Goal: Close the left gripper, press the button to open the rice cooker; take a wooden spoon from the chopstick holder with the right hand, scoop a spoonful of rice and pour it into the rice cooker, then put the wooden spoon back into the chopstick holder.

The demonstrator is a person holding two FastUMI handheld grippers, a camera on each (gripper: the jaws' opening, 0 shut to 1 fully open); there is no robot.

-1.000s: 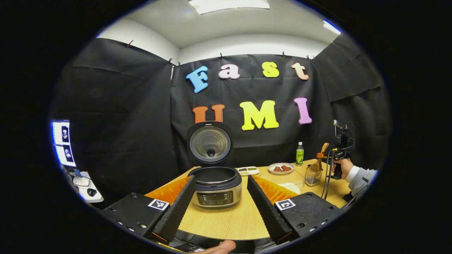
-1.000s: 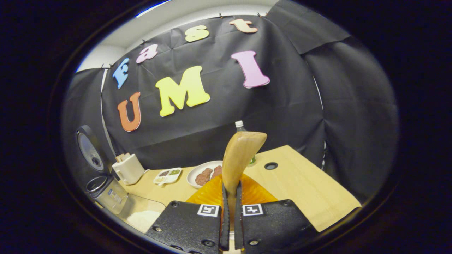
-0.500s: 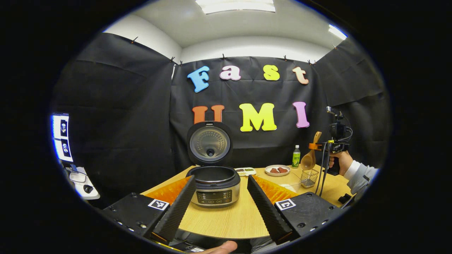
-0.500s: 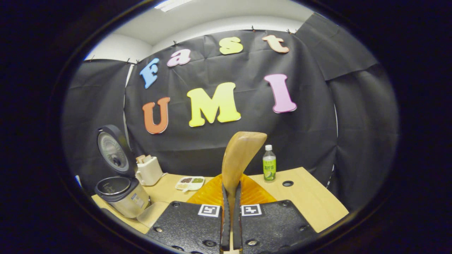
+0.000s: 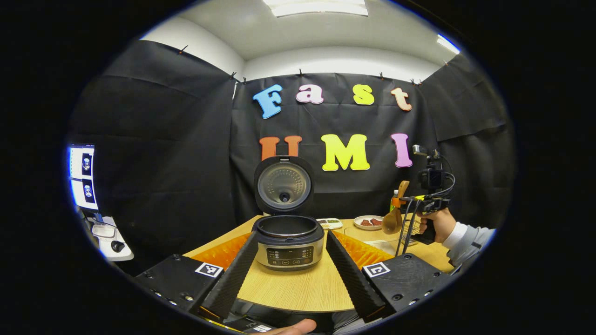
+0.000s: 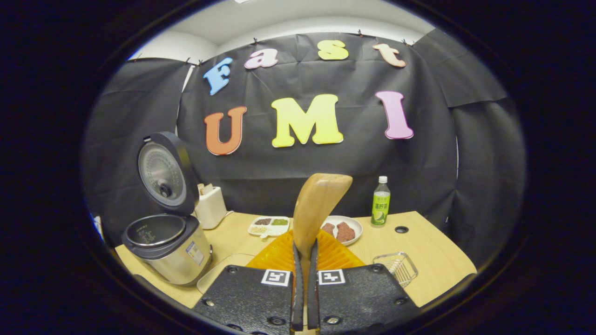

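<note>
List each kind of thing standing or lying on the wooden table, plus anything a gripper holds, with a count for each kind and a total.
Rice cooker: 1
Wooden spoon, held by the right gripper: 1
Chopstick holder: 1
Bottle: 1
Plate: 1
Divided dish: 1
White container: 1
Total: 7

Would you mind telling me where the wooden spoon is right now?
The right claw holds the wooden spoon by its handle; in the left gripper view its bowl hangs above the table's right side, beside the wire chopstick holder.

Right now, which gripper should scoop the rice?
Right. The right gripper is already clamped on the wooden spoon, lifted beside the holder; the left gripper is open, facing the cooker.
</note>
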